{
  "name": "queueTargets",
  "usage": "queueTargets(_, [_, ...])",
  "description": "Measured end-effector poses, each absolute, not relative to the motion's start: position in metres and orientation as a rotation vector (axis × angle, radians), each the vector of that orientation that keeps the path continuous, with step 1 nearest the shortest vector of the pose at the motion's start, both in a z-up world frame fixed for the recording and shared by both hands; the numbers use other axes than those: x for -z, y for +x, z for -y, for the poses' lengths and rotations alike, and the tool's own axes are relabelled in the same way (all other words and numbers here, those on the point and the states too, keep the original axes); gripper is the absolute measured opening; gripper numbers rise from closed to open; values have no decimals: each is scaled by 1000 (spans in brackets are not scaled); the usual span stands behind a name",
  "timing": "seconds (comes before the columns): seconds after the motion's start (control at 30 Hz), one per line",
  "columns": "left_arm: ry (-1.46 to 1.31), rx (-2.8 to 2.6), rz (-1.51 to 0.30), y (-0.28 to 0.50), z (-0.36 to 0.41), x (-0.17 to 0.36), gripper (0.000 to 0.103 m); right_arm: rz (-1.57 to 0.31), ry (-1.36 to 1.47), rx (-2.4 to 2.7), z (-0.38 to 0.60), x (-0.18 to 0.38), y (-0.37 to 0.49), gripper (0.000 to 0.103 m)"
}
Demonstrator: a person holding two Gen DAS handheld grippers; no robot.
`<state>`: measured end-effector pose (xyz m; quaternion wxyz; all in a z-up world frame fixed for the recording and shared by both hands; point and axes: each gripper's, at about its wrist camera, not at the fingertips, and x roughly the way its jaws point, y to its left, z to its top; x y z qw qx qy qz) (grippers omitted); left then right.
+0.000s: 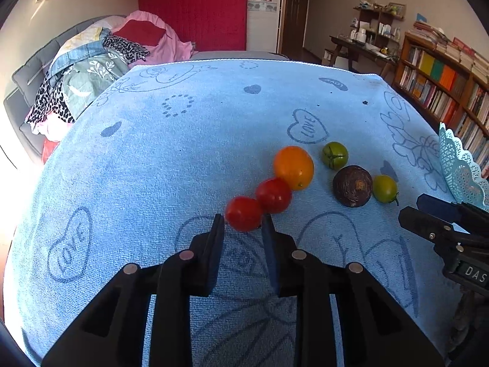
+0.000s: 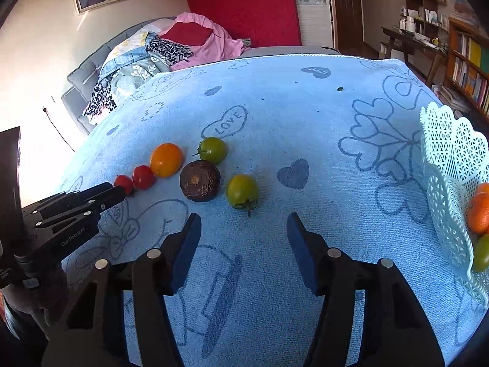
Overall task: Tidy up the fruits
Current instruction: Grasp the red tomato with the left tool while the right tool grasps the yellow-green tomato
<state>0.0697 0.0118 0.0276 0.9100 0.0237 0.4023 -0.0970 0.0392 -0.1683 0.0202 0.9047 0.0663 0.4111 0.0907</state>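
Note:
My left gripper (image 1: pixel 242 218) is shut on a small red tomato (image 1: pixel 243 213), which rests on the blue towel (image 1: pixel 152 153). That tomato touches a second red tomato (image 1: pixel 273 194), and beyond it lies an orange fruit (image 1: pixel 293 166). A green tomato (image 2: pixel 214 149), a dark brown round fruit (image 2: pixel 199 181) and a yellow-green tomato (image 2: pixel 242 191) lie to the right. My right gripper (image 2: pixel 244 218) is open, its tips just short of the yellow-green tomato and either side of its stem. A white lace basket (image 2: pixel 449 168) at the right holds an orange fruit (image 2: pixel 478 211) and a green one (image 2: pixel 481 253).
The towel's far edge (image 1: pixel 244 61) drops off toward a grey sofa (image 1: pixel 27 76) piled with clothes. Bookshelves (image 1: pixel 443 85) stand beyond the right side. Bare towel spreads to the left and far side of the fruit row.

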Motion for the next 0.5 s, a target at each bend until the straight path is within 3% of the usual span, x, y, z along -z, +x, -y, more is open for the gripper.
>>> queueTargets(0.23, [25,215,-846,72,-16,-27,26,-872,126,-188,159,-15,61,41])
queueTargets(0.5, [22,236,-877,77,-13,-23,26,-876,112,-189,155,-12,66,40])
